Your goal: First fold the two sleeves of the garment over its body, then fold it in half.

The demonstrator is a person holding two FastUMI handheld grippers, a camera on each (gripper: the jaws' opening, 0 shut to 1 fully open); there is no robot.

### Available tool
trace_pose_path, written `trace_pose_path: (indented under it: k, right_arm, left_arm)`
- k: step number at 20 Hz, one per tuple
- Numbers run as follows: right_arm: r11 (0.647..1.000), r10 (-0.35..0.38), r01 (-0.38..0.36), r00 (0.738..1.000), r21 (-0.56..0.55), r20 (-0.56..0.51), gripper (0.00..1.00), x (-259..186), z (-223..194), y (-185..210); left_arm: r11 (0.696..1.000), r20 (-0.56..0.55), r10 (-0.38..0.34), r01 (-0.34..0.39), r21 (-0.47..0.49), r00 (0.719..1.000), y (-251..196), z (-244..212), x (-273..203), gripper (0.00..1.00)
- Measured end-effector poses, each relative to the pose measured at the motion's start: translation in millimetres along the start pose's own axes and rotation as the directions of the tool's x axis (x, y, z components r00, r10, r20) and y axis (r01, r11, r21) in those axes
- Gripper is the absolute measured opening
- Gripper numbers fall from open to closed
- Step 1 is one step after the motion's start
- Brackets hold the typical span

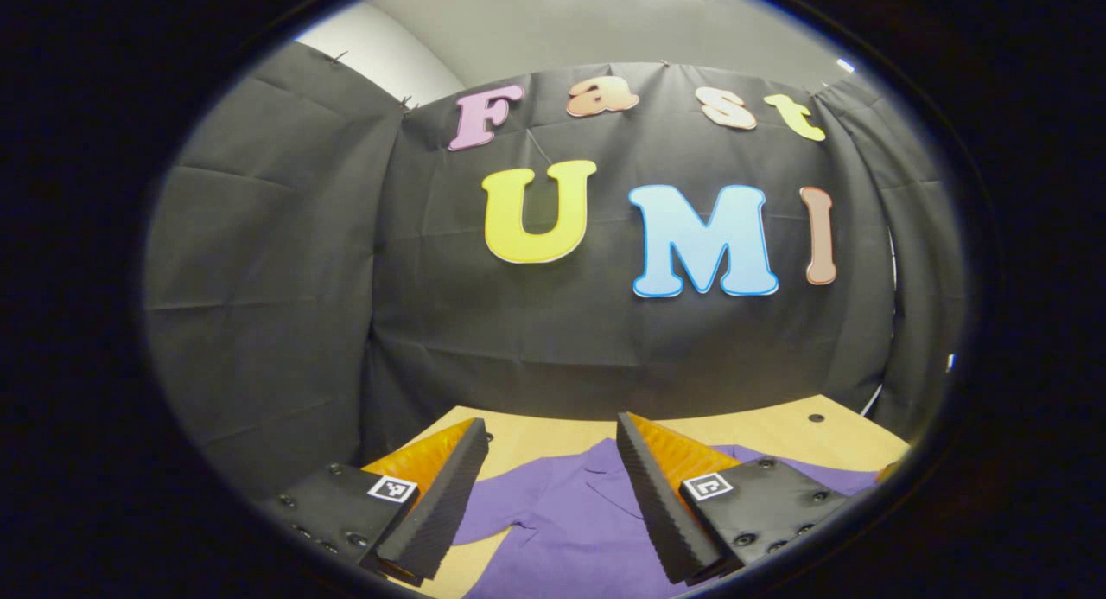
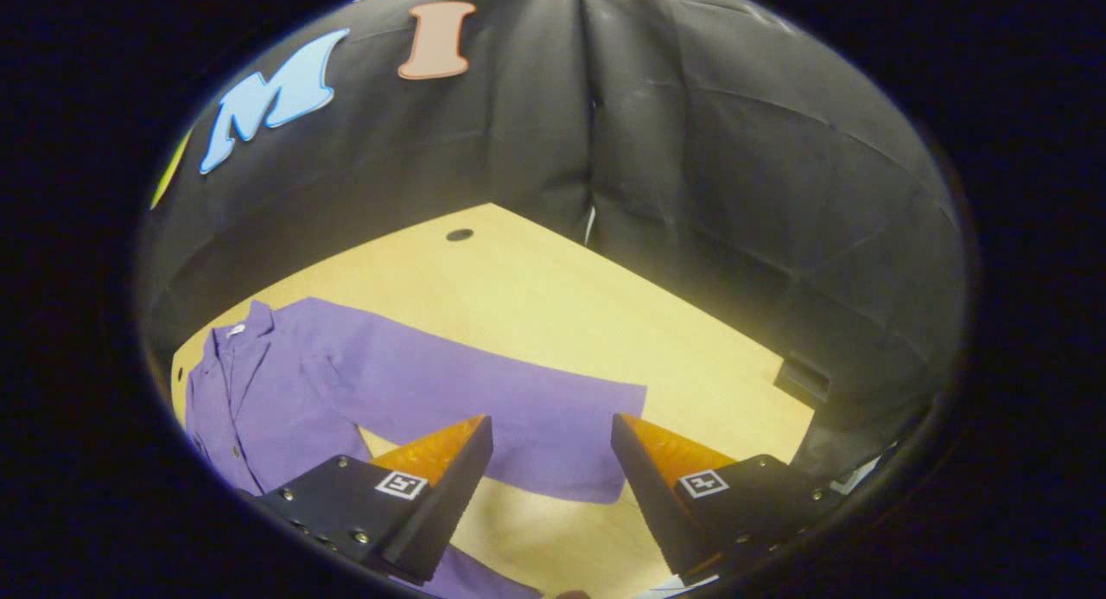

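On the desk [image 2: 553, 288] lies a purple shirt [image 2: 285, 383], spread flat, collar toward the booth wall, 1 long sleeve [image 2: 484, 400] stretched out sideways, unfolded. Right tool [image 2: 551, 461] hangs above that sleeve's cuff end, fingers apart, holding nothing. Left tool [image 1: 553, 487] hangs over the shirt's collar side, fingers apart too, holding nothing. Fabric looks thin, light, floppy; likely drapes and wrinkles when lifted. Best pinch: cuff edge, then carry it across the body.
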State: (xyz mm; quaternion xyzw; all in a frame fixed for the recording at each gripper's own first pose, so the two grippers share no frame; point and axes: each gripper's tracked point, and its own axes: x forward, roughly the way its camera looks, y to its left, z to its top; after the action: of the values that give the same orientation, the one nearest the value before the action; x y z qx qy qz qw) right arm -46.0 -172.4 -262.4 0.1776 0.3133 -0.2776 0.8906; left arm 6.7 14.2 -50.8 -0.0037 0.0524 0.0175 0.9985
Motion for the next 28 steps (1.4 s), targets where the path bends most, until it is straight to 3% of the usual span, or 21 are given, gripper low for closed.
trace_pose_path:
  k: [4,10,16,18,20,21,23,25,27,28]
  right_arm:
    - [0.998,-0.046,0.048,0.998,0.038,-0.048,0.90,16,-16,-19]
    - [0.993,-0.013,0.024,0.995,0.117,-0.099,0.92,38,-28,-12]
    - [1.000,0.003,-0.001,0.993,0.015,-0.116,0.99,47,-38,1]
    - [1.000,0.021,-0.020,0.993,0.009,-0.112,0.97,45,-34,3]
    - [0.999,0.033,-0.033,0.993,-0.004,-0.113,0.81,45,-34,5]
    - [0.999,0.053,-0.053,0.992,-0.004,-0.112,0.80,47,-35,5]
    - [0.998,0.062,-0.060,0.991,0.018,-0.115,0.44,49,-33,7]
    - [0.998,0.053,-0.049,0.993,0.042,-0.105,0.44,48,-28,1]
    - [0.994,0.074,-0.064,0.991,0.091,-0.115,0.11,51,-29,5]
    - [0.992,0.084,-0.072,0.990,0.104,-0.114,0.11,51,-27,6]
  left_arm:
    - [1.000,-0.013,-0.009,0.009,0.012,1.000,-9,-4,0,0.93]
    - [0.999,-0.025,-0.015,0.016,0.030,1.000,-19,-9,-2,0.93]
    - [0.999,-0.030,-0.006,0.007,0.031,1.000,-17,-10,-5,0.94]
    - [1.000,-0.031,-0.003,0.004,0.027,1.000,-15,-10,-5,0.94]
    - [1.000,-0.034,-0.001,0.002,0.022,0.999,-14,-11,-6,0.94]
    - [1.000,-0.034,0.000,0.000,0.020,0.999,-13,-11,-8,0.94]
    - [1.000,-0.035,0.000,0.001,0.019,0.999,-12,-11,-9,0.94]
    - [1.000,-0.036,0.000,0.000,0.018,0.999,-12,-12,-9,0.94]
    - [1.000,-0.037,-0.001,0.001,0.021,0.999,-12,-12,-12,0.94]
    - [1.000,-0.036,0.001,0.000,0.021,0.999,-11,-12,-12,0.94]
